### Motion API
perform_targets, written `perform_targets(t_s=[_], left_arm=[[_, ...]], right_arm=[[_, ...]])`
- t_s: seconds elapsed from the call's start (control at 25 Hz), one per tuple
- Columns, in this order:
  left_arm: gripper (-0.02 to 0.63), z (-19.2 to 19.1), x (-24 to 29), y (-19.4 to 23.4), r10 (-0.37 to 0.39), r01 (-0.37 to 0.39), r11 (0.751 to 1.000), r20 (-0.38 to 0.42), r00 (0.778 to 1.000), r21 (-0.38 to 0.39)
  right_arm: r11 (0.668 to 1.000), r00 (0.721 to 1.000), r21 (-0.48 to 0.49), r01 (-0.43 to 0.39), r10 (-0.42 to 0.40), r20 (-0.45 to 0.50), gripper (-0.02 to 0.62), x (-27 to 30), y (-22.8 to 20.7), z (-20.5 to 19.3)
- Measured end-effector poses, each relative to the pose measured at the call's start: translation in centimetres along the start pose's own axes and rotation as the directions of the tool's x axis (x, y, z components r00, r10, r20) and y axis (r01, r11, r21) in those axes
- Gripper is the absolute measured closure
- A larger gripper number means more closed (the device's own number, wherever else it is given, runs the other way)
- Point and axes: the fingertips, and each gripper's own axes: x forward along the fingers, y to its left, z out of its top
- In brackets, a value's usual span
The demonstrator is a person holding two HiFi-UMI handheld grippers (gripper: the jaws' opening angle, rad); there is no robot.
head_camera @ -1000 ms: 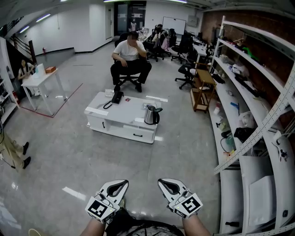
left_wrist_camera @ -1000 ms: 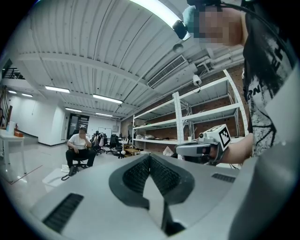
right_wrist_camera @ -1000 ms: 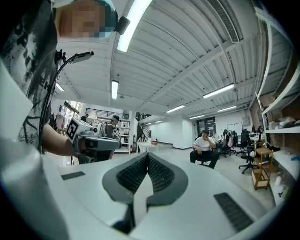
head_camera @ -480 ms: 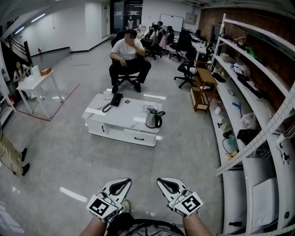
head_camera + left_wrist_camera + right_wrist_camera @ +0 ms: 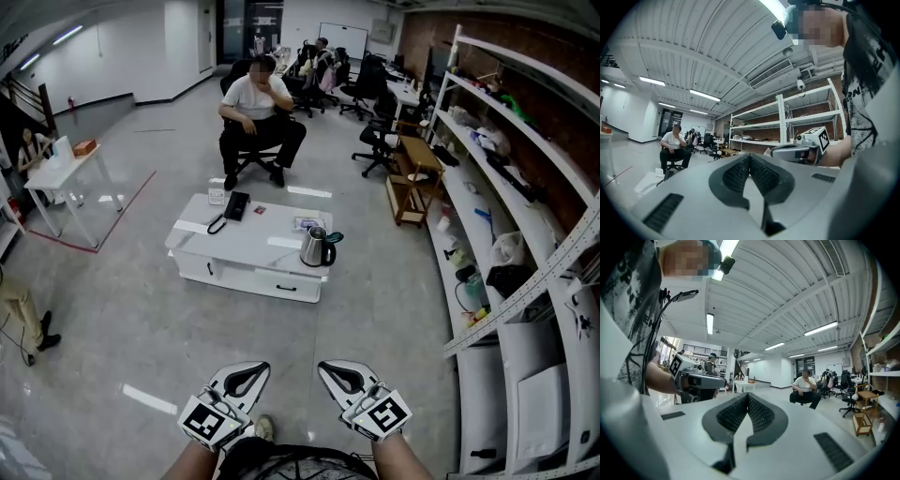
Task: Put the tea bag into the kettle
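Grippers empty; kettle well ahead.
The left gripper (image 5: 251,369) and right gripper (image 5: 328,367) are held low, jaws pressed together on nothing. The kettle (image 5: 316,247) stands upright at the white table's (image 5: 234,234) right end, long axis vertical, handle to the picture's right. A small flat packet (image 5: 307,224) just behind it may be the tea bag; its heading cannot be told. Judged light, limp, tearable: best pinched at an edge.

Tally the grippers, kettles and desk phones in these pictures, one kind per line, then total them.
grippers: 2 (left gripper, right gripper)
kettle: 1
desk phone: 1
total: 4
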Motion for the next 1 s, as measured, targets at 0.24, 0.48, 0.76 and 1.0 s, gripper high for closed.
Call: perform_targets(t_s=[0.24, 0.48, 0.76, 1.0], left_arm=[[0.599, -0.1, -0.2, 4.4, 0.000, 0.000, 1.000, 0.007, 1.000, -0.002], [0.598, -0.4, 0.2, 8.4, -0.025, 0.025, 1.000, 0.009, 1.000, -0.008], [0.598, -0.8, 0.4, 12.8, -0.029, 0.029, 1.000, 0.010, 1.000, -0.012], [0.598, -1.6, 1.1, 14.8, -0.036, 0.037, 0.999, 0.005, 0.999, -0.018]], right_arm=[[0.994, 0.999, -0.102, -0.029, 0.026, -0.034, 0.586, 4.6, 0.2, -0.3], [0.997, 0.999, -0.075, 0.002, -0.004, -0.037, 0.586, 8.7, -1.2, -0.8], [0.997, 1.000, -0.077, 0.019, -0.020, -0.002, 0.586, 12.8, -2.2, -0.5], [0.997, 0.999, -0.070, 0.020, -0.022, -0.039, 0.586, 14.3, -2.8, -1.7]])
